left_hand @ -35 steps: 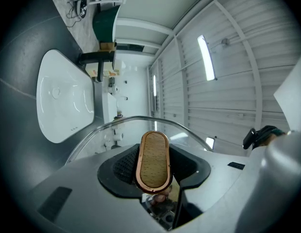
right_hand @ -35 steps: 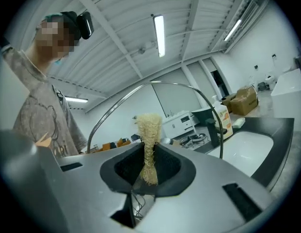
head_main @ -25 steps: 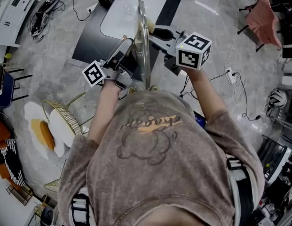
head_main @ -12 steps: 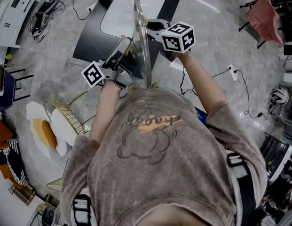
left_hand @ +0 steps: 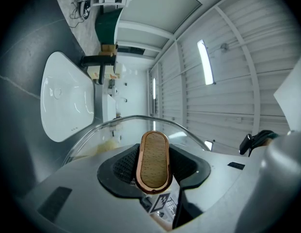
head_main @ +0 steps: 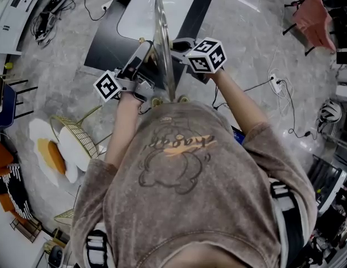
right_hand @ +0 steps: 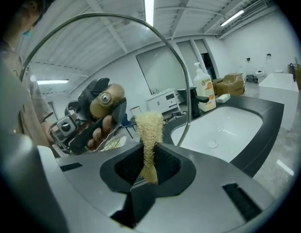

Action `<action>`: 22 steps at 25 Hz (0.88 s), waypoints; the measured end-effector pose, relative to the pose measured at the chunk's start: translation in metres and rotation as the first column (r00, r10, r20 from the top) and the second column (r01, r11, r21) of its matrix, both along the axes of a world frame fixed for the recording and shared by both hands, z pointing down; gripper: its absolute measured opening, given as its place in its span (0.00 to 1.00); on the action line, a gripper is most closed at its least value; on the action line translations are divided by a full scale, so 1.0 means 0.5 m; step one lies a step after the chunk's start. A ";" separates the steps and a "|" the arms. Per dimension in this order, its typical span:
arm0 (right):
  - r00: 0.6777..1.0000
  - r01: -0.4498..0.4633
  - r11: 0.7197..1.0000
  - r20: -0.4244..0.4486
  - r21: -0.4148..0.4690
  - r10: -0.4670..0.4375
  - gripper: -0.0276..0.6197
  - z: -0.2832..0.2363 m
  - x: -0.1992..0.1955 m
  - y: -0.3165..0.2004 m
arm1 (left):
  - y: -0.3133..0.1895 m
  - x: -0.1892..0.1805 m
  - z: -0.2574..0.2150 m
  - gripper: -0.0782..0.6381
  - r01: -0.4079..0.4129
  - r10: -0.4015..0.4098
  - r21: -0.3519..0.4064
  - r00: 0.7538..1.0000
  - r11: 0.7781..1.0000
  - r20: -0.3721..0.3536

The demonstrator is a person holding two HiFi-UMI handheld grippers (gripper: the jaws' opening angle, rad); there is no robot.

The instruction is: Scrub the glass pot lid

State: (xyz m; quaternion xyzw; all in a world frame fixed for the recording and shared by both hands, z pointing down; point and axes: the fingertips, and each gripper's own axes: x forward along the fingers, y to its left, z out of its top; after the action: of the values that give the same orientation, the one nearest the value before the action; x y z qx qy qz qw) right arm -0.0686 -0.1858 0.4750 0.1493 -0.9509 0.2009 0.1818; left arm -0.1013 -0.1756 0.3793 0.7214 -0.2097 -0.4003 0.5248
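Note:
I see the glass pot lid [head_main: 161, 43] edge-on in the head view, upright above the sink. My left gripper [head_main: 148, 60] is shut on the lid's wooden handle [left_hand: 153, 160], which fills the gap between its jaws. The lid's metal rim [left_hand: 135, 119] arcs just beyond. My right gripper [head_main: 179, 42] is on the lid's other side, shut on a yellowish loofah scrubber [right_hand: 149, 125]. The scrubber's tip stands close to the glass [right_hand: 116, 52]. Through the glass the right gripper view shows the left gripper [right_hand: 99, 113] holding the handle.
A white sink [head_main: 145, 7] set in a dark counter [head_main: 103, 46] lies below the lid. A soap bottle [right_hand: 204, 89] stands by the sink [right_hand: 228, 123]. A yellow wire chair [head_main: 78, 135] is at the person's left. Cables [head_main: 276, 88] trail on the floor at the right.
The right gripper has moved left and up along the lid, nearer the glass. The lid and left gripper have shifted slightly left and up.

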 end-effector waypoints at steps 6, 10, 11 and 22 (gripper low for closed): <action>0.999 0.055 0.998 -0.002 -0.035 -0.055 0.12 0.015 0.007 0.074 | -0.004 -0.004 0.003 0.36 0.012 -0.012 -0.001 1.000 1.000 -0.006; 0.995 0.099 0.994 0.020 -0.046 -0.099 0.12 -0.006 0.015 0.129 | -0.003 -0.005 0.003 0.36 0.018 -0.018 -0.002 1.000 1.000 -0.010; 0.994 0.108 0.993 0.025 -0.042 -0.107 0.12 -0.015 0.016 0.141 | -0.003 -0.005 0.003 0.36 0.018 -0.018 -0.003 1.000 1.000 -0.012; 0.978 0.140 0.987 0.144 0.080 -0.150 0.12 -0.197 0.011 0.202 | -0.004 -0.006 -0.002 0.36 0.019 -0.018 0.003 0.999 1.000 -0.038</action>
State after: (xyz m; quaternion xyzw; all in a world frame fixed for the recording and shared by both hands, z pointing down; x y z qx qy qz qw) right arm -0.0630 -0.0849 0.3762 0.0703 -0.9766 0.1647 0.1190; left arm -0.1042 -0.1777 0.3783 0.7126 -0.2058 -0.4189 0.5238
